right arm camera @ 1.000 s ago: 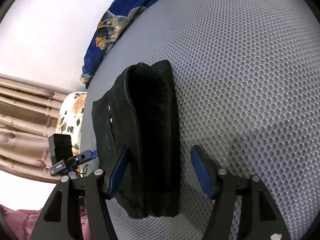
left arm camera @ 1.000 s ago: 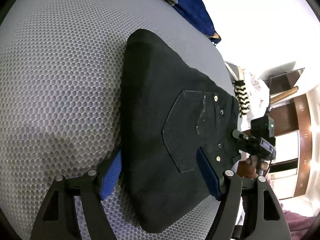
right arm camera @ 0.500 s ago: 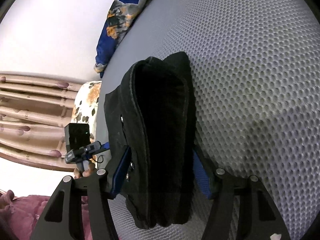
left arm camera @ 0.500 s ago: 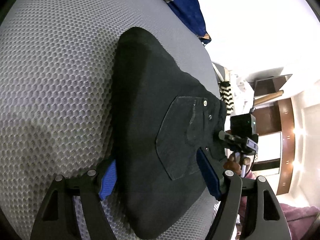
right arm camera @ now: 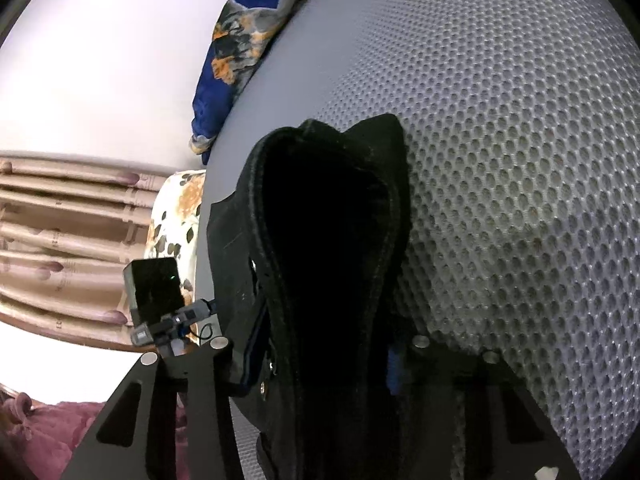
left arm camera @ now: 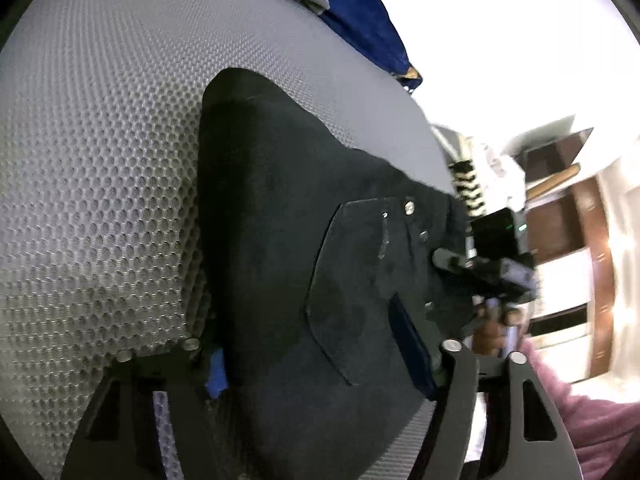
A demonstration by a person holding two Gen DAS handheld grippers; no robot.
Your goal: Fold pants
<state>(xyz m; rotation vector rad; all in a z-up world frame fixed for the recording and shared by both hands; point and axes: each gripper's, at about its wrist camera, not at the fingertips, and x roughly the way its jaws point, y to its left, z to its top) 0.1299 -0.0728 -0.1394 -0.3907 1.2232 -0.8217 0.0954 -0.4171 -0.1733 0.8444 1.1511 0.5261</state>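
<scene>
The folded black pants (left arm camera: pixel 280 240) lie as a thick bundle on the grey mesh bed surface (left arm camera: pixel 100 160); a back pocket with rivets faces up. My left gripper (left arm camera: pixel 316 356) straddles one end of the bundle, its blue pads pressed into both sides. In the right wrist view the pants (right arm camera: pixel 328 240) show as stacked folded layers seen end-on. My right gripper (right arm camera: pixel 324 352) is closed on the other end, its pads sunk into the cloth. Each gripper shows in the other's view: the right one (left arm camera: pixel 492 264) and the left one (right arm camera: pixel 168 312).
A blue patterned cloth (right arm camera: pixel 240 52) lies at the far edge of the bed. A flowered pillow (right arm camera: pixel 176 216) and ribbed headboard (right arm camera: pixel 60 240) are beyond the left edge. A maroon cloth (left arm camera: pixel 580 420) and a room with wooden furniture (left arm camera: pixel 560 200) lie to the right.
Both grippers have moved forward onto the bundle and closed in; their pads, open around it before, now press into the pants from both sides.
</scene>
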